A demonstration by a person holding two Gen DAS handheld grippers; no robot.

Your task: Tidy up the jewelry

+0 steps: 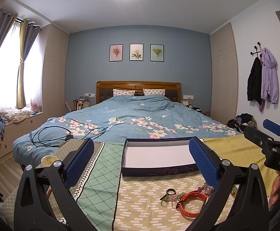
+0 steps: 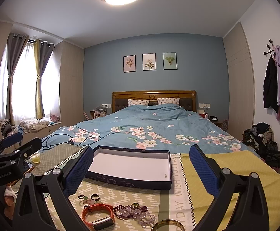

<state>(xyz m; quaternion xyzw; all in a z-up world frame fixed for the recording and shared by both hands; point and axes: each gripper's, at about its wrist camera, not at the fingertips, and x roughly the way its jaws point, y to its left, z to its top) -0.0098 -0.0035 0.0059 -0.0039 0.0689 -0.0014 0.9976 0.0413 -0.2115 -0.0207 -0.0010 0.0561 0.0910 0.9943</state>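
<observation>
While both grippers' fingers [image 1: 203, 161] [image 2: 203, 169] gape, the gold bangle [image 2: 167, 225] is cut off.

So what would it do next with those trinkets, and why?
Probably lower the right tool onto the orange watch nearest it: both tools are open and hold nothing, the box is almost bare, and the beads and rings lie outside it.

Matt printed cloth [image 2: 132, 194] is covering the bench. The box [image 2: 128, 181] is looking like dark card with a smooth white paper lining. The watch [image 2: 97, 214] is showing a rubbery orange strap and a glossy face. Translucent beads [image 2: 134, 214] are glinting beside a shiny metal bangle [image 2: 167, 225]. Each tool, left [image 1: 141, 161] and right [image 2: 140, 168], is wearing rough blue pads [image 2: 204, 169] on matt black plastic.
</observation>
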